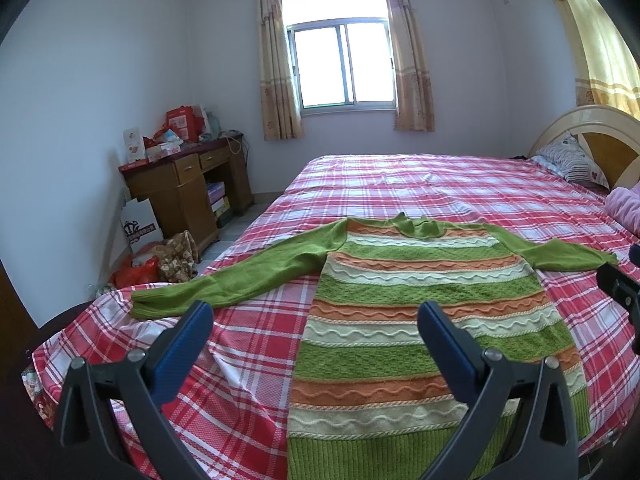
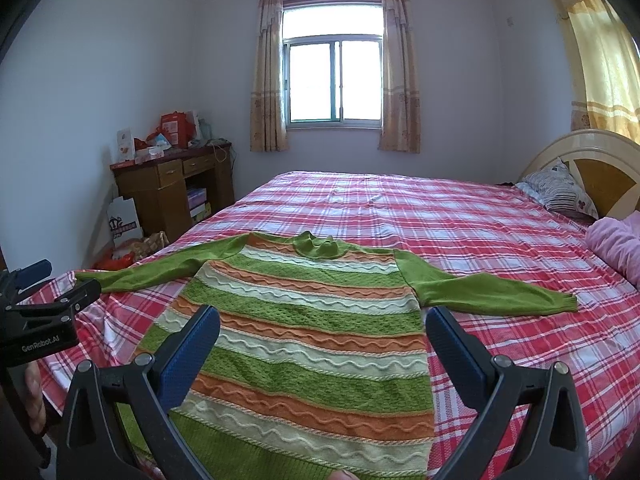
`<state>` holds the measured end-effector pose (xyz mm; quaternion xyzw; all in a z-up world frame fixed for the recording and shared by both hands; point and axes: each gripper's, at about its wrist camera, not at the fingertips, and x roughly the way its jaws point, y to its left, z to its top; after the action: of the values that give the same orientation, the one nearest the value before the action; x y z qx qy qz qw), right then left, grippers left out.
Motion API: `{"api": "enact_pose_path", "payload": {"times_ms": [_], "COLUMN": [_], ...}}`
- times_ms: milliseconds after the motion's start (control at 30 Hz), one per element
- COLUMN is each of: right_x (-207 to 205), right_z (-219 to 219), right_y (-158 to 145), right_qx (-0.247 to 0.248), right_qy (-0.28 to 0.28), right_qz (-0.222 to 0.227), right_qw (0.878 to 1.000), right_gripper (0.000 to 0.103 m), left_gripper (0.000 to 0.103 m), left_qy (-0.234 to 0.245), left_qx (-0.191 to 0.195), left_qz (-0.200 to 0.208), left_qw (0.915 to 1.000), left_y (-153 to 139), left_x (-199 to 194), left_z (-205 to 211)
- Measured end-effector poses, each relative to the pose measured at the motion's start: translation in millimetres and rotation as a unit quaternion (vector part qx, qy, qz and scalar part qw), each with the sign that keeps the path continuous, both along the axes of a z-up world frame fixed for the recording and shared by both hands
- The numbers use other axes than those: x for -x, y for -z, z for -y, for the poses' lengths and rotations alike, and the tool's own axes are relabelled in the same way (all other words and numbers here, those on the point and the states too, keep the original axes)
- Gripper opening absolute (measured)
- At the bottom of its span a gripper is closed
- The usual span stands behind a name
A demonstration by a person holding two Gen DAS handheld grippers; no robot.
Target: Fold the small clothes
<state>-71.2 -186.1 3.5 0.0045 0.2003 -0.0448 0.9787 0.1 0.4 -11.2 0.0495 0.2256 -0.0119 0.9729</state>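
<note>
Lying flat, sleeves outstretched, the green-orange-cream striped sweater (image 1: 420, 320) faces both hand-held grippers, spread wide, holding nothing.

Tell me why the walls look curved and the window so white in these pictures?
Left wrist view: the fisheye lens bends the walls and darkens the corners; the window is overexposed by daylight, while the sweater on the bed stays sharp and evenly lit. Right wrist view: same bending and blown-out window; the nearby open jaws look oversized, and the sweater casts hardly any shadow.
</note>
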Motion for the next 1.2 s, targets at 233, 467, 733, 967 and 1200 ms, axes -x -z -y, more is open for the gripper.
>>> {"api": "enact_pose_path", "payload": {"times_ms": [233, 467, 733, 967, 1200], "right_x": [-0.3, -1.1, -2.2, -2.1, -4.0], "right_z": [0.4, 0.8, 1.0, 1.6, 2.3], "right_y": [-0.3, -0.1, 0.3, 0.8, 4.0], "right_qx": [0.000, -0.001, -0.002, -0.003, -0.004], "right_qy": [0.000, 0.000, 0.001, 0.001, -0.001], "right_qz": [0.000, 0.000, -0.001, -0.001, -0.004], "right_qw": [1.000, 1.000, 1.000, 1.000, 1.000], "right_gripper": [0.102, 0.102, 0.102, 0.102, 0.102], "left_gripper": [0.103, 0.103, 0.103, 0.103, 0.103], "left_qy": [0.000, 0.000, 0.000, 0.001, 0.001], "left_qx": [0.000, 0.001, 0.002, 0.002, 0.003], "left_qz": [0.000, -0.001, -0.001, -0.001, -0.002], "left_qw": [1.0000, 1.0000, 1.0000, 1.0000, 1.0000], "left_y": [0.0, 0.3, 0.6, 3.3, 2.1], "left_x": [-0.1, -0.2, -0.3, -1.0, -1.0], "left_z": [-0.1, -0.4, -0.7, 0.0, -0.3]}}
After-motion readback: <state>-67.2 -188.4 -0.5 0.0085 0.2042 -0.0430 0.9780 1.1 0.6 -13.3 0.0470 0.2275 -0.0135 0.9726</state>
